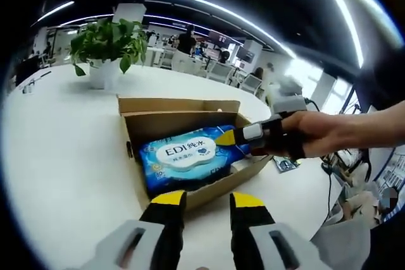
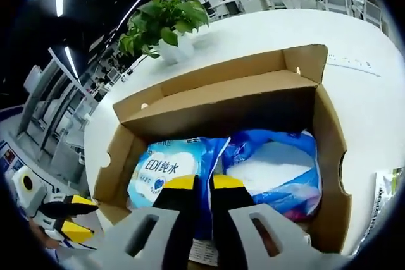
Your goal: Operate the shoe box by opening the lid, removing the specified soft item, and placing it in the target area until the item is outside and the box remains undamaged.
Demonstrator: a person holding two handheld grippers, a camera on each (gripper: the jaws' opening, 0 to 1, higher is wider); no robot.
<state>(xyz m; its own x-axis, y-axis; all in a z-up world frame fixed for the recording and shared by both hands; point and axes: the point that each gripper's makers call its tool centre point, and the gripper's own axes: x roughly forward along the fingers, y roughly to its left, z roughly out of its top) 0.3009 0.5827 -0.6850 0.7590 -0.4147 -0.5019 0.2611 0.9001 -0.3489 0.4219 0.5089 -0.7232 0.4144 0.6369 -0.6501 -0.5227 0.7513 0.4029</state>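
Observation:
An open brown cardboard shoe box [image 1: 190,121] [image 2: 215,102] lies on the white table, its lid flap folded back at the far side. Inside lies a blue soft pack of wet wipes [image 1: 183,156] [image 2: 161,172] labelled EDI, and a second blue pack [image 2: 272,172] lies beside it. My right gripper [image 2: 204,183] is down in the box with its yellow-tipped jaws pinched on the labelled pack's edge; the left gripper view has it [image 1: 235,136] reaching in from the right, held by a hand. My left gripper [image 1: 207,200] [image 2: 71,218] hovers open in front of the box's near wall, holding nothing.
A potted green plant [image 1: 107,42] [image 2: 164,20] stands on the table [image 1: 63,156] beyond the box. A flat printed packet [image 1: 285,164] [image 2: 383,188] lies on the table to the box's right. Chairs, desks and people are far behind.

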